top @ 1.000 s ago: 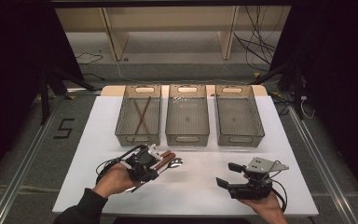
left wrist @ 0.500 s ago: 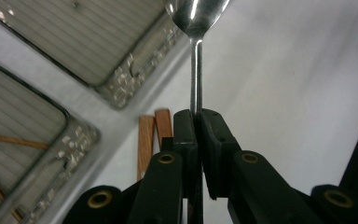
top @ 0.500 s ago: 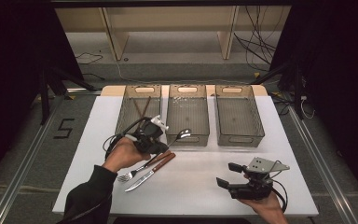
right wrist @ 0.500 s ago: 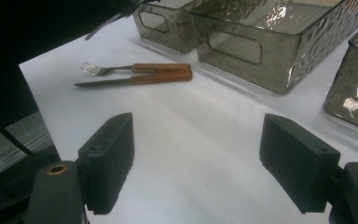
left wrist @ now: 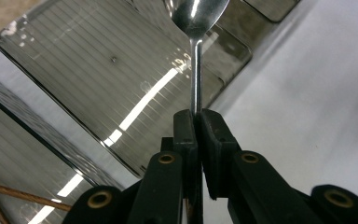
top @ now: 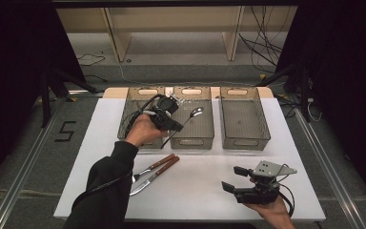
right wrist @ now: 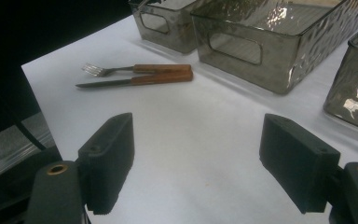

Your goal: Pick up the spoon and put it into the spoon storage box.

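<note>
The left gripper [left wrist: 196,122] has its two black jaws pressed tight on the thin metal stem of a spoon [left wrist: 196,28], which runs straight up out of the pinch with its shiny bowl at the far end. In the high view the left gripper [top: 171,125] hangs in the air over the near half of the bins, the spoon [top: 190,117] slanting from it so that the bowl sits above the middle bin [top: 191,142], clear of its floor. To the left of that stands the left bin [top: 129,114], where thin brown sticks [left wrist: 9,198] lie on the ribbed bottom, and to the right the right bin [top: 244,140]; all three are smoky, see-through plastic and stand side by side along the far part of the white table [top: 205,186]. Nearer the person, a fork [top: 151,169] and a knife [top: 153,175] with wooden handles lie just beside each other on the table, handles pointing towards the bins. The right gripper [top: 237,179] rests low over the near right part of the table in the person's hand, its jaws spread wide with nothing between them, as the right gripper view shows, with bare white table under them.
</note>
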Demonstrator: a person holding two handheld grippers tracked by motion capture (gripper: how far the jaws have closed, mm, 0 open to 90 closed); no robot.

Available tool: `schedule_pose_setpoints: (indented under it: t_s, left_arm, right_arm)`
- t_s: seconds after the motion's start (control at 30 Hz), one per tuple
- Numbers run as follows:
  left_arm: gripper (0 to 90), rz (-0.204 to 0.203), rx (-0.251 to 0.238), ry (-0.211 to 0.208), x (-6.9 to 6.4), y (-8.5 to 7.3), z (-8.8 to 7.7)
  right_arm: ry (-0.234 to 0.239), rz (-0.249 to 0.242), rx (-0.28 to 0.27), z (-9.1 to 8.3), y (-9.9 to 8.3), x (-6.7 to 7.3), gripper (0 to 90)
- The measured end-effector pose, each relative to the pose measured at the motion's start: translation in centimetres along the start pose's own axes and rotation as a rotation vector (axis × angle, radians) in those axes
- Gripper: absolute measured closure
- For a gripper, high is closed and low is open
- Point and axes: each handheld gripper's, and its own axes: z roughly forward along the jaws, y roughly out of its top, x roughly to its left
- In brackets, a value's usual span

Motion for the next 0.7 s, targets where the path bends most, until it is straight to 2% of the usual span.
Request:
schedule_pose_setpoints:
  t_s: [0.1,0.37,0.7]
  left_arm:
    - [84.6,-0.008,0.000,0.005,0.5,0.8,0.2]
    - [84.6,-0.073,-0.049,0.024,2.1,2.3,0.8]
    - [84.6,-0.123,-0.084,0.069,3.5,3.7,2.0]
  right_arm:
    - [0.003,0.000,0.000,0.0,0.0,0.0,27.0]
    - [0.005,-0.002,-0.004,-0.1,0.0,0.0,27.0]
    - [0.009,0.000,-0.005,-0.1,0.1,0.0,27.0]
